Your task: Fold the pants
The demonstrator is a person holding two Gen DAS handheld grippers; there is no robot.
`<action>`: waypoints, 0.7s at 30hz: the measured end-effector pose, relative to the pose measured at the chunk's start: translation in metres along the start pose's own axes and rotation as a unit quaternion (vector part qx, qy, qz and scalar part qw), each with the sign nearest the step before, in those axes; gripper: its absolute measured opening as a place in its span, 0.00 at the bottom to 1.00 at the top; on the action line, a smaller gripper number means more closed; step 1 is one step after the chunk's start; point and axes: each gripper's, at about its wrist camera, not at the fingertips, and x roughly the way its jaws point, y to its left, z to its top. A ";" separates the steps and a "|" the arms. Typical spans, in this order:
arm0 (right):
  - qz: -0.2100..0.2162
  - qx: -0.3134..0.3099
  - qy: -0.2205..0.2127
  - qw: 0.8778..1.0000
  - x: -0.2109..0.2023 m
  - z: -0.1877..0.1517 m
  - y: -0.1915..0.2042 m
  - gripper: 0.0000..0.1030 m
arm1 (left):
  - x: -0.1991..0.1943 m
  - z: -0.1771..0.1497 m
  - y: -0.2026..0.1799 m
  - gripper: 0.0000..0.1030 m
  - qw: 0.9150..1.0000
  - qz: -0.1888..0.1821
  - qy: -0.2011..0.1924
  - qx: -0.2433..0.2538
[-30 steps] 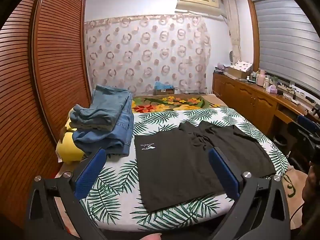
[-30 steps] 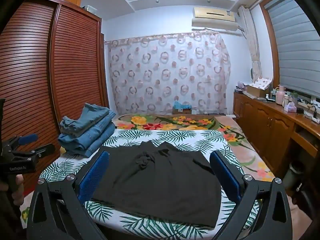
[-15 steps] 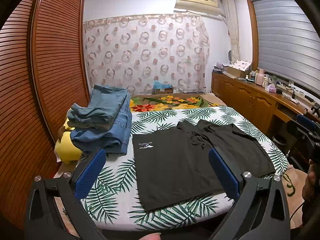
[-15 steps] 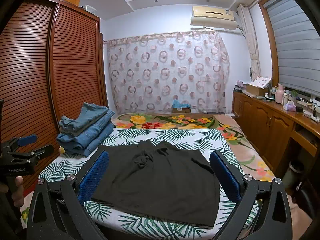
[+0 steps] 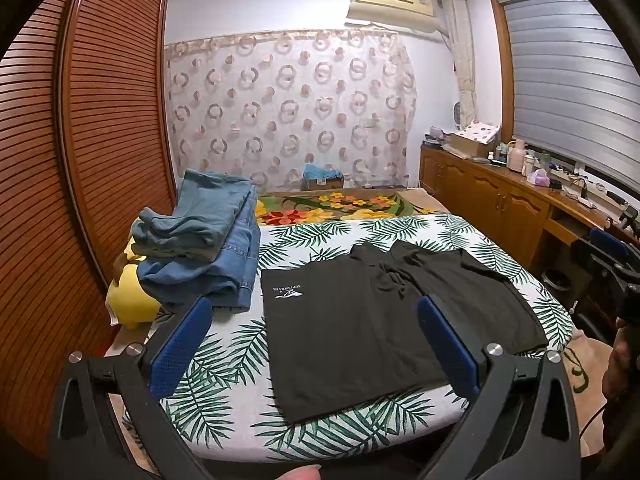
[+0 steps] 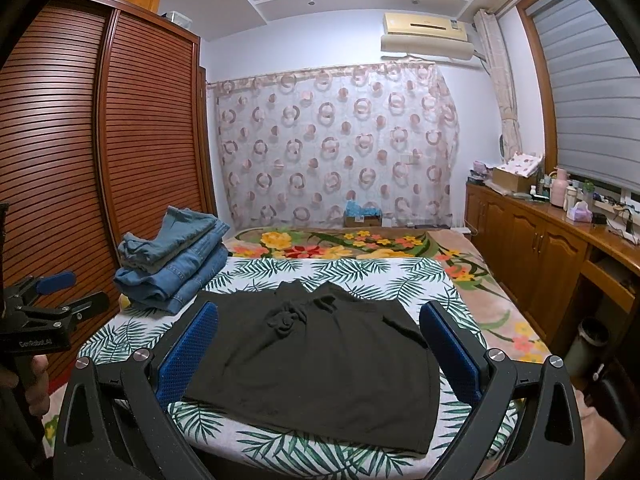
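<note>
Black shorts point(image 5: 360, 320) point(image 6: 320, 356) lie spread flat on the leaf-print bed sheet point(image 5: 224, 364) point(image 6: 360, 272), waistband and a bunched drawstring toward the far side. A small white logo shows near their left edge. My left gripper point(image 5: 314, 344) hovers open above the near left part of the shorts, holding nothing. My right gripper point(image 6: 318, 350) is open too, held over the near edge of the shorts with nothing between its blue pads. The left gripper point(image 6: 48, 300) also shows at the left edge of the right wrist view.
Folded blue jeans point(image 5: 204, 244) point(image 6: 172, 268) are stacked on the bed's left side, over a yellow cushion point(image 5: 128, 300). A slatted wooden wardrobe point(image 5: 80, 160) runs along the left. Wooden cabinets point(image 5: 500, 208) with clutter line the right wall. A floral blanket point(image 6: 340, 244) lies beyond the sheet.
Both views shift only slightly; the grippers drift a little while staying open. The shorts and jeans have not moved.
</note>
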 end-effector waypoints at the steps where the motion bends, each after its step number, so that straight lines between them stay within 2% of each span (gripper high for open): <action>1: 0.001 0.000 0.001 1.000 0.000 0.000 0.000 0.98 | 0.001 0.000 0.000 1.00 1.000 0.001 0.000 0.000; 15: 0.001 0.002 -0.001 1.000 0.001 0.001 -0.001 0.98 | -0.001 0.000 0.000 1.00 1.000 0.002 -0.001 -0.001; 16: 0.001 0.003 -0.001 1.000 0.001 0.001 -0.001 0.98 | -0.007 0.002 -0.013 1.00 1.000 0.000 -0.001 0.001; 21: 0.001 0.002 -0.001 1.000 0.001 0.001 0.000 0.98 | -0.009 0.002 -0.014 1.00 1.000 0.001 -0.001 0.001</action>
